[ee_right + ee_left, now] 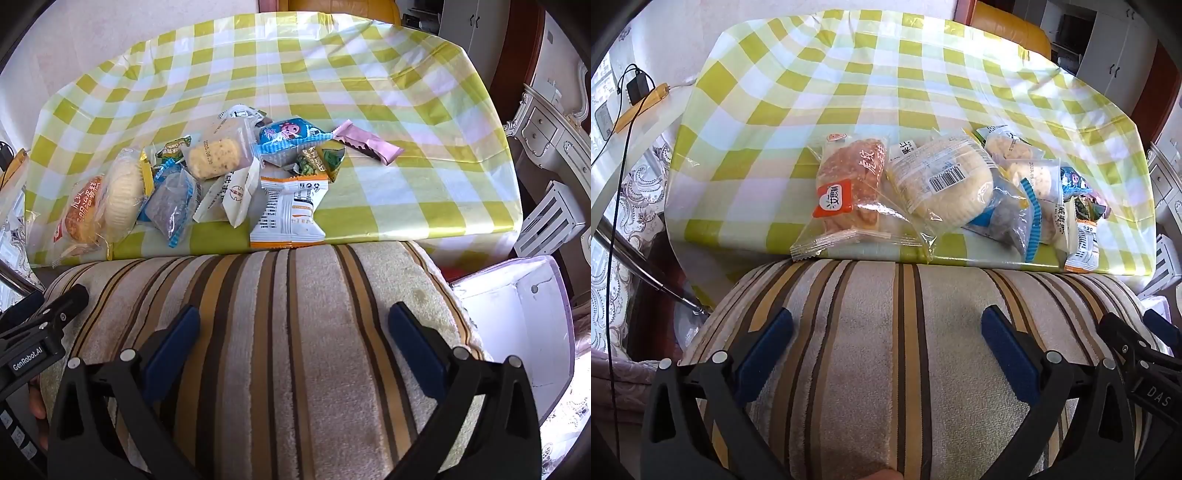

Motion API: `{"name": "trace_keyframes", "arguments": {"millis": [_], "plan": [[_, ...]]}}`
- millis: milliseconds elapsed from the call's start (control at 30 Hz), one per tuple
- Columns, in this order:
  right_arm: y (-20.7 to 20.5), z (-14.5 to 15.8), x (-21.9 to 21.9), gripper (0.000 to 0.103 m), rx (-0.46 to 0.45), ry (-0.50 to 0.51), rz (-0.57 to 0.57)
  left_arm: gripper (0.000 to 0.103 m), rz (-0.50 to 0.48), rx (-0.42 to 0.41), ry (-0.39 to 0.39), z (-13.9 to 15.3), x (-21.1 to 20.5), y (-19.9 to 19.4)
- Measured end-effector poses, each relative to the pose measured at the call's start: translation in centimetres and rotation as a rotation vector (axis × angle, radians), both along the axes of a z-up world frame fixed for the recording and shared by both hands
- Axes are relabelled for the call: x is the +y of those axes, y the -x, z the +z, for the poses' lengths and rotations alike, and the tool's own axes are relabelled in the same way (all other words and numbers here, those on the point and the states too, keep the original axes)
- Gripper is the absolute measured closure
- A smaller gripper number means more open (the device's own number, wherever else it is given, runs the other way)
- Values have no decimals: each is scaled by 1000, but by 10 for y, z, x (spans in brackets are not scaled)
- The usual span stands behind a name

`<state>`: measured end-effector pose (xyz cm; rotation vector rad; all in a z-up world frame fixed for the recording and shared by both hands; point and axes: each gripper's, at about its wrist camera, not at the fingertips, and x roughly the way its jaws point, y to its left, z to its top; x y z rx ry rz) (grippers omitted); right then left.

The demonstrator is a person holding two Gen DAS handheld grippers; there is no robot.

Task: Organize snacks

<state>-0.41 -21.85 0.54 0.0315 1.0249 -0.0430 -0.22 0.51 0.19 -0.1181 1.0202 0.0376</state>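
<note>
Several wrapped snacks lie in a heap near the front edge of the green-checked table (849, 92). Among them are a brown cake with an orange label (846, 192), a pale round cake (942, 184), a crumbly biscuit pack (216, 157), a blue cartoon packet (291, 140), a white and orange pouch (290, 210) and a pink bar (369, 146). My left gripper (886, 328) hangs open over a striped cushion (886, 350), short of the snacks. My right gripper (293, 326) is also open above the same cushion (295, 332), with nothing between its fingers.
A white open box (517, 332) stands to the right of the cushion. A white slatted rack (550, 218) and a carved cabinet (546, 125) are at the right. Cables and a black adapter (637, 88) lie left of the table. An orange chair (1008, 29) stands behind it.
</note>
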Motion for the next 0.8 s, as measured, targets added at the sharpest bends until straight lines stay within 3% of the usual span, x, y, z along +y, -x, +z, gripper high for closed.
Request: {"name": "trace_keyframes", "arguments": {"millis": [800], "plan": [[1, 0, -3, 1, 1, 0, -2, 4, 1, -2, -7, 0, -4, -1]]}}
